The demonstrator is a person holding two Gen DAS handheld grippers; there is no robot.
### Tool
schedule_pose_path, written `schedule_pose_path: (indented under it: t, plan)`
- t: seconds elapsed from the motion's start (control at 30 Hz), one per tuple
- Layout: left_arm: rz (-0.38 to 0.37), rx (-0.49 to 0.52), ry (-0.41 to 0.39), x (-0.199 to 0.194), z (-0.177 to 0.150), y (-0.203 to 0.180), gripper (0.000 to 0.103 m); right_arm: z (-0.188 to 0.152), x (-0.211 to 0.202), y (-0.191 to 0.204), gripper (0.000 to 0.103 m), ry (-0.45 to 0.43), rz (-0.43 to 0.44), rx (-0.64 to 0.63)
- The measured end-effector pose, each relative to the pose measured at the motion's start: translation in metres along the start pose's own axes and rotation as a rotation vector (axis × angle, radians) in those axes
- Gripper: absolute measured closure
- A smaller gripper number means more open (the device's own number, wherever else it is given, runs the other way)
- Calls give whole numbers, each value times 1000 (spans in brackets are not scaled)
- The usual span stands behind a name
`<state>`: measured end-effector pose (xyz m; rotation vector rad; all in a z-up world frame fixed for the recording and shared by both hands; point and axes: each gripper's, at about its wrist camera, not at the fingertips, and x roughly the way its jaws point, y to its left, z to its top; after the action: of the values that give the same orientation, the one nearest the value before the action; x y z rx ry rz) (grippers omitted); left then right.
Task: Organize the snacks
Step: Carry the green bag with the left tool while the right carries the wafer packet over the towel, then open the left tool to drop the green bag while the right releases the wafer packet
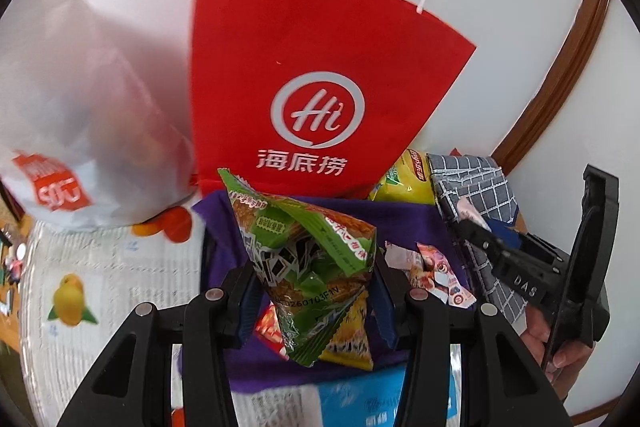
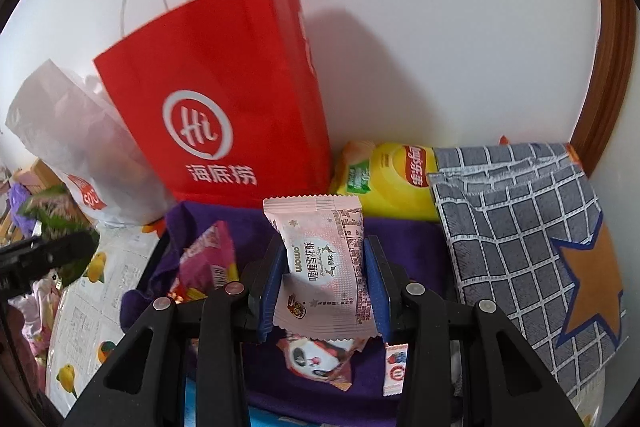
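My left gripper (image 1: 316, 301) is shut on a green triangular snack packet (image 1: 308, 259), held above a purple cloth (image 1: 352, 215). My right gripper (image 2: 326, 285) is shut on a pale pink snack packet (image 2: 324, 267) with printed text, its blue pads pressing both sides. A red paper bag (image 1: 320, 67) with white handles and a white logo stands upright against the wall behind both; it shows as the red paper bag (image 2: 224, 99) in the right wrist view too. More small packets (image 2: 316, 359) lie on the purple cloth (image 2: 400, 239) below. The right gripper's black body (image 1: 560, 267) shows at the right of the left wrist view.
A translucent white plastic bag (image 1: 80, 107) stands left of the red bag. A yellow chip bag (image 2: 400, 179) lies behind the cloth. A grey checked fabric bag (image 2: 520, 227) with an orange star sits at right. A fruit-print table cover (image 1: 100, 287) spreads left. A brown wooden frame (image 1: 560, 67) runs up the wall.
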<state>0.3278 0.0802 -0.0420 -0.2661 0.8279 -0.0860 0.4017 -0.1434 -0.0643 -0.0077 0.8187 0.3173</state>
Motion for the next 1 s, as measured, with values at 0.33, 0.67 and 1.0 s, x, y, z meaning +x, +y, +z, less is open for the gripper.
schedule_pose_path:
  t: [0.33,0.67,1.0]
  plan:
    - [-17,-26,97,49,-9,6,58,-13,37,-22,64,121,-28,-27]
    - [-39,-36,142,61,-8,6,58,-21,63,-26,63,201,-25,1]
    - [-40,-4,167,67,-11,-5,58,-21,61,-15,62,199,-23,-33]
